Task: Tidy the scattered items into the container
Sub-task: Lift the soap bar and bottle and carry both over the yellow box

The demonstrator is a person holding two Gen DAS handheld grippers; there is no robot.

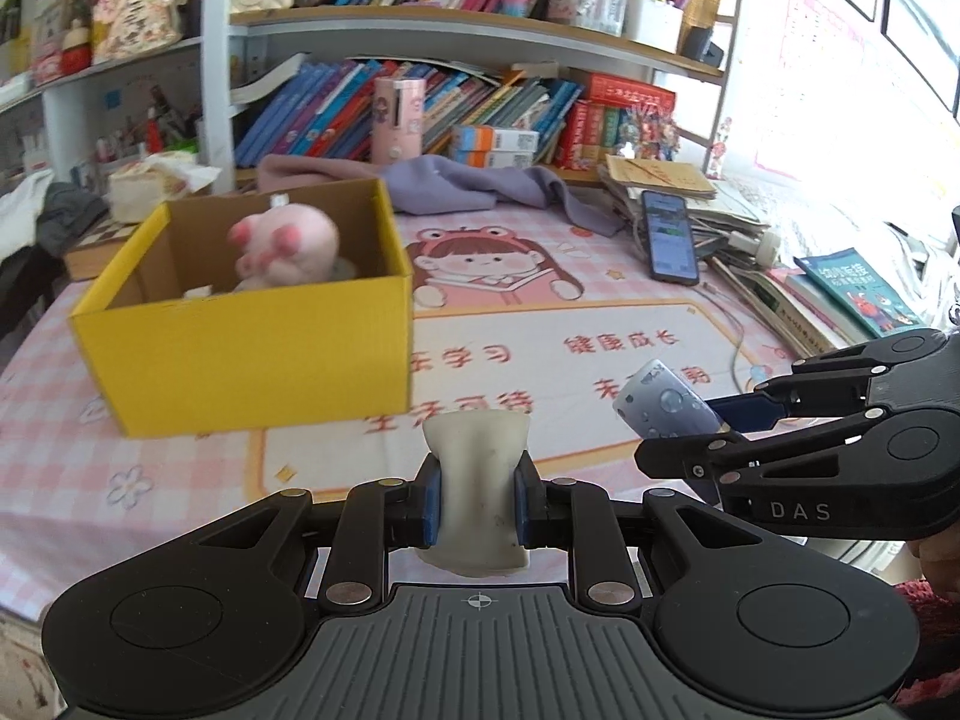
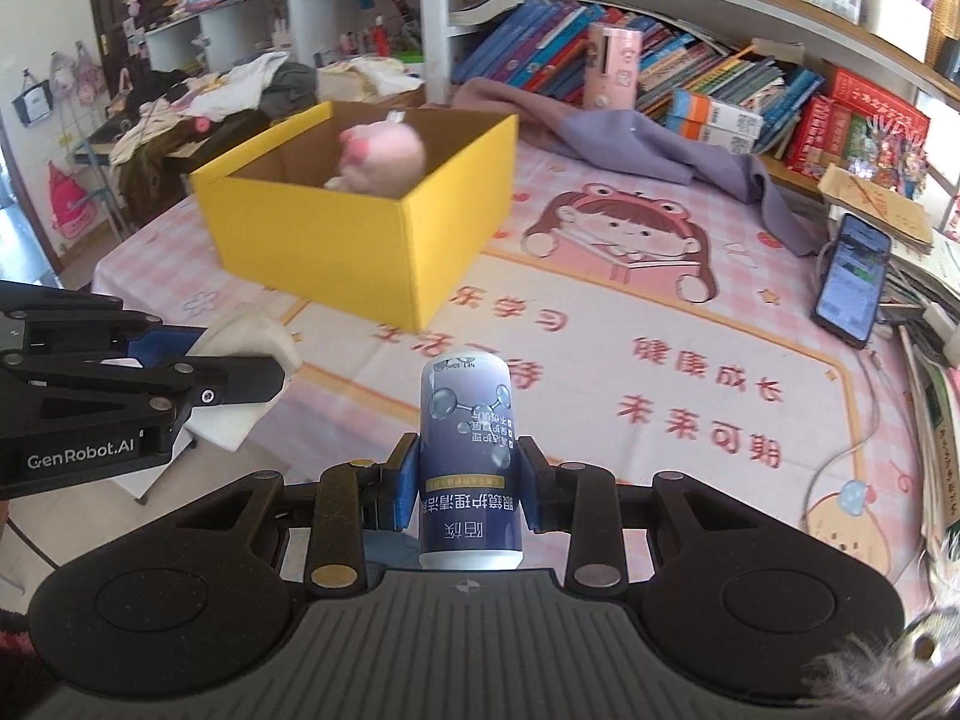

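Note:
A yellow cardboard box (image 1: 252,354) stands open on the pink desk mat, with a pink plush toy (image 1: 288,246) inside; the box also shows in the right wrist view (image 2: 336,240), with the plush (image 2: 384,156). My left gripper (image 1: 477,498) is shut on a soft white squishy item (image 1: 477,480), held above the mat in front of the box. My right gripper (image 2: 468,486) is shut on a blue and white bottle (image 2: 468,456), held to the right of the left one. The bottle (image 1: 663,408) also shows in the left wrist view, the white item (image 2: 252,342) in the right.
A phone (image 1: 669,237) on a cable lies at the right by stacked books and papers (image 1: 840,294). A purple cloth (image 1: 474,183) lies behind the box. Bookshelves (image 1: 456,96) line the back. Clothes are piled at the far left (image 2: 198,114).

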